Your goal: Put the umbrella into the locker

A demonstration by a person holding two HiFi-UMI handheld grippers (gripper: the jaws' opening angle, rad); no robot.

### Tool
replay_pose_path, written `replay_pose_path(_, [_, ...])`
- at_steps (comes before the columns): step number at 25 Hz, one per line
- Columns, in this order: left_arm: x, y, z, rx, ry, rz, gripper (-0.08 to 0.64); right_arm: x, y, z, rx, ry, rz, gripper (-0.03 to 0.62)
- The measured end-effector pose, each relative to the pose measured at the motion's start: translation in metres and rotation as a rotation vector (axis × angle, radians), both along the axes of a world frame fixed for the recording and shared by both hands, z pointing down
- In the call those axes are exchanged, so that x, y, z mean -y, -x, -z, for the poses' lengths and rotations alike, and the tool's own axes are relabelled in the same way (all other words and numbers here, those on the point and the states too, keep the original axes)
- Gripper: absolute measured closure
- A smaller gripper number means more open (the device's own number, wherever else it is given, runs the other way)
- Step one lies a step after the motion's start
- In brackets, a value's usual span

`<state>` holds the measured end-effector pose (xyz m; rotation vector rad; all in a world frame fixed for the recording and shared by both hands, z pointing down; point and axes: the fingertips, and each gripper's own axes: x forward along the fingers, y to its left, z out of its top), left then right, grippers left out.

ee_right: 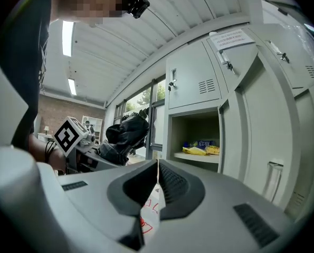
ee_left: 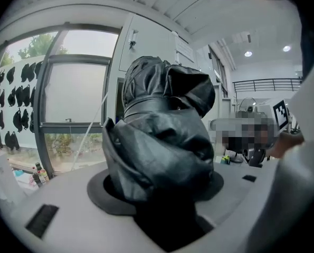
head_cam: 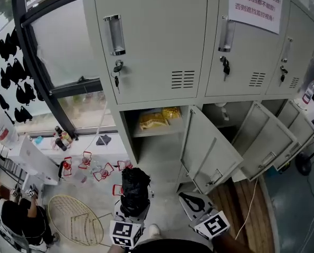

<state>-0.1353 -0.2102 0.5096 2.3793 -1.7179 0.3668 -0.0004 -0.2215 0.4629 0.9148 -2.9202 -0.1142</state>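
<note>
Umbrella: folded black umbrella (head_cam: 134, 188), upright in my left claw (ee_left: 159, 194), short of the locker.
Left claw: clamped partway shut around the fabric bundle.
Right claw (ee_right: 157, 186): pads together, nothing I can name between them.
Locker: open compartment (head_cam: 126, 138) at 12 o'clock, snack packets (head_cam: 159, 119) on its shelf.
Handling: I judge it light, soft-skinned and slippery, so the strapped middle is the best hold.

Both grippers sit at the bottom middle of the head view, side by side and near each other, pointing toward the top of the frame. The left gripper (head_cam: 131, 211) has its jaws partly spread and clamped on the bundled black umbrella (head_cam: 134, 186), which stands up out of them. The right gripper (head_cam: 191, 200), lower right of it, has its 2 jaws pressed together, leaving only a thin slit.
</note>
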Motion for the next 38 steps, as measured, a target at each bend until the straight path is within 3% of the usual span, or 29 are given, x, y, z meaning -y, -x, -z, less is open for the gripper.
replay_pose_path(12, [0.045,0.011,-0.012,-0.03,0.054,-0.092,0.293,0.037,0.022,-0.001,-0.021,0.019,-0.05,0.563])
replay_pose_path(29, [0.069,0.039,-0.02,-0.017,0.083,-0.22,0.293,0.055,0.069,0.017,-0.036,-0.043,-0.113,0.563])
replay_pose_path(38, [0.086,0.047,-0.022,-0.027,0.083,-0.238,0.293,0.062,0.06,0.026,-0.039,-0.043,-0.176,0.563])
